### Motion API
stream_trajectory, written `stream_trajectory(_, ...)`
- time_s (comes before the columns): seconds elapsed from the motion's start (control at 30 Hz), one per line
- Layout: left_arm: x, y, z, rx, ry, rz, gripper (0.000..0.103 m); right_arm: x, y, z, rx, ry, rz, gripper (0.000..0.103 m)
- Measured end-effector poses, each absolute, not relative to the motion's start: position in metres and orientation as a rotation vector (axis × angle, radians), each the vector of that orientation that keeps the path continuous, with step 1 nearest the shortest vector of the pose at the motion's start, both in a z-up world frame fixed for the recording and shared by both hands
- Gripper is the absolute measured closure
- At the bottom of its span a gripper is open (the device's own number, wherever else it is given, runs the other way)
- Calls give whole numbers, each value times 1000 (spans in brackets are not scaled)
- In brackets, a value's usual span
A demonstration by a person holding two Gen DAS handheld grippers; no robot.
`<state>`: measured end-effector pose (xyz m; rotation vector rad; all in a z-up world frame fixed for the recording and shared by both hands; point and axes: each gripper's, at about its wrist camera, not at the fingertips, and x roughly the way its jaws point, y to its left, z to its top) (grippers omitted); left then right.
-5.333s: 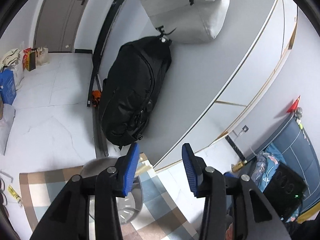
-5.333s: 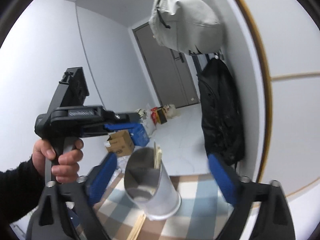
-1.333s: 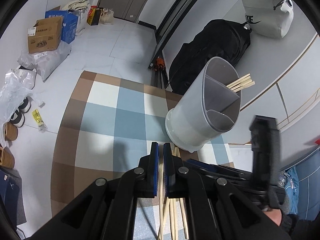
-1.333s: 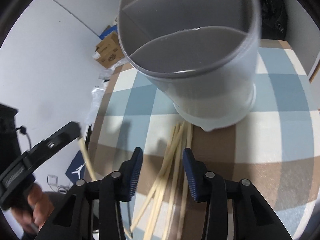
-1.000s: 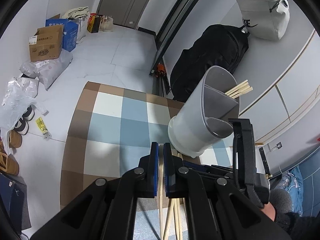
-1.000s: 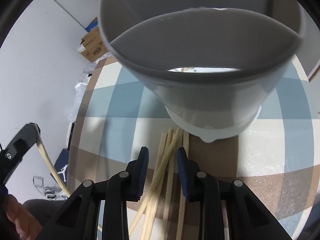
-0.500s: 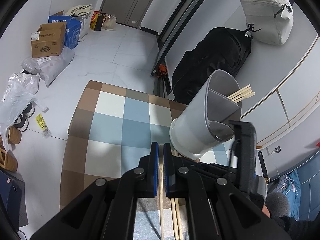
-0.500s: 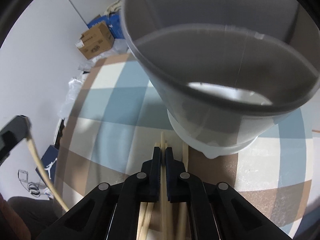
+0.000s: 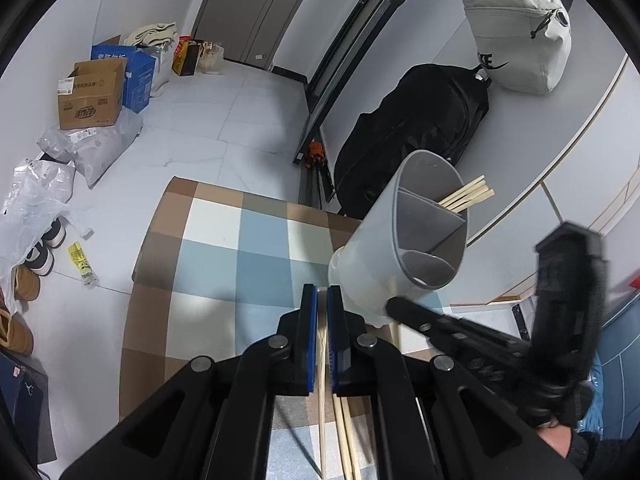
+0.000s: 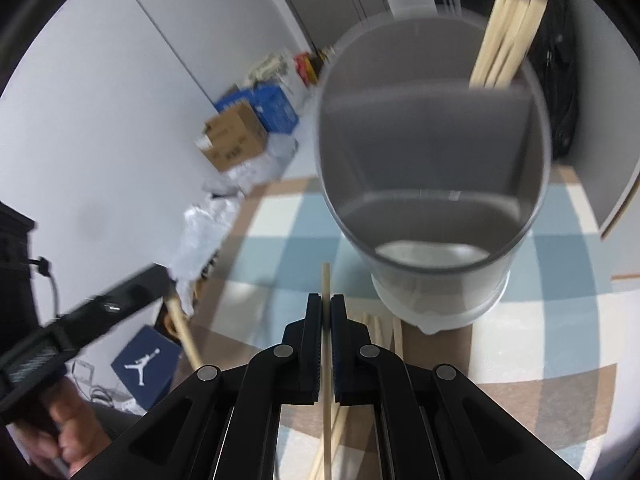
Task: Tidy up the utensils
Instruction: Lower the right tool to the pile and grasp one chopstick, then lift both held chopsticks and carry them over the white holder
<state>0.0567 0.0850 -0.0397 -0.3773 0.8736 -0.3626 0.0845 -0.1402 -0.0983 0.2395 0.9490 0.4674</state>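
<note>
Several chopsticks (image 10: 506,36) already standing in the far compartment of the grey holder (image 10: 432,184), upper right of frame; loose chopsticks (image 10: 384,330) left on the checked mat (image 10: 280,240), lower centre. Right gripper (image 10: 327,320) clamped on one chopstick (image 10: 326,280), angled downward below the holder's rim. Left gripper (image 9: 322,312) likewise pinching a stick (image 9: 321,380), tilted down.

**Hallway clutter all over the place**

Cardboard box (image 9: 91,100) sits against a blue box (image 9: 136,72) by the wall, plastic bags (image 9: 36,196) and shoes (image 9: 44,246) nearby. Black backpack (image 9: 408,136) leans under a hanging white bag (image 9: 520,40). Checkered cloth (image 9: 224,256) covers the surface.
</note>
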Motion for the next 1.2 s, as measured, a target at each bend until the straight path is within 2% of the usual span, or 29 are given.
stream_trajectory(0.4,49,68,-6,-324,781,-388,102,64,-172,-20,268,691,511,100)
stream_trajectory(0.8,56,47,48,-231,694,-407,102,82,-188,24,275,479,513,100)
stream_trajectory(1.03,75,29,97,-188,549,-385,102,100,-205,54,257,347,495,100)
stream_trajectory(1.2,101,7,111,-151,479,-379,102,126,-216,61,290,307,467,100)
